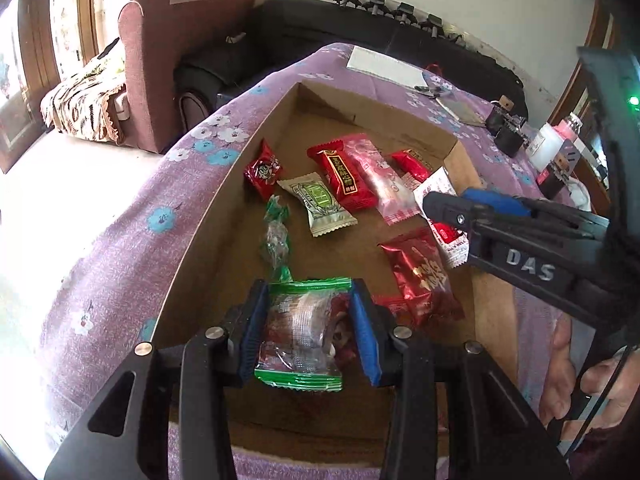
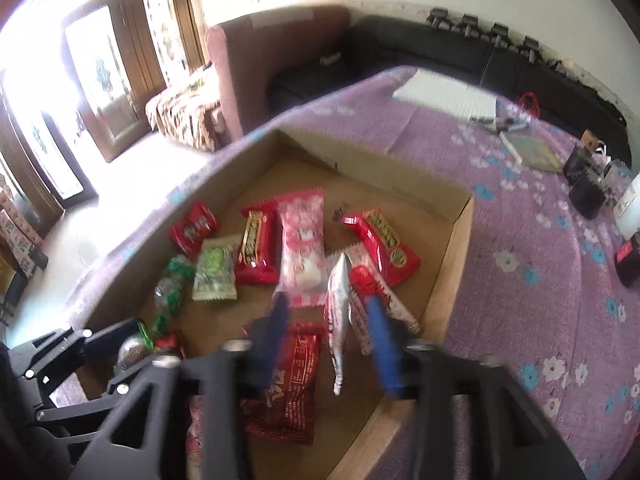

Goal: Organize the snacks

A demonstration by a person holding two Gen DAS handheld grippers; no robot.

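A shallow cardboard box (image 1: 208,232) lies on the table with several wrapped snacks on its floor. In the left wrist view my left gripper (image 1: 309,288) has its blue pads against both sides of a clear packet with green edges (image 1: 300,332), at the box's near end. My right gripper (image 1: 440,204) reaches in from the right. In the right wrist view, which is blurred, that right gripper (image 2: 326,302) stands open. A white and red packet (image 2: 338,320) stands on edge loose between its fingers (image 2: 382,344). Below lies a dark red foil packet (image 2: 292,392).
Red (image 1: 344,176), pink (image 1: 380,176) and green-white (image 1: 320,204) packets fill the box's middle. On the purple flowered cloth (image 2: 540,280) lie a white pad (image 2: 448,98), black items (image 2: 584,184) and a bottle (image 1: 554,144). A hand (image 1: 568,380) holds the right tool. An armchair (image 1: 176,52) stands beyond.
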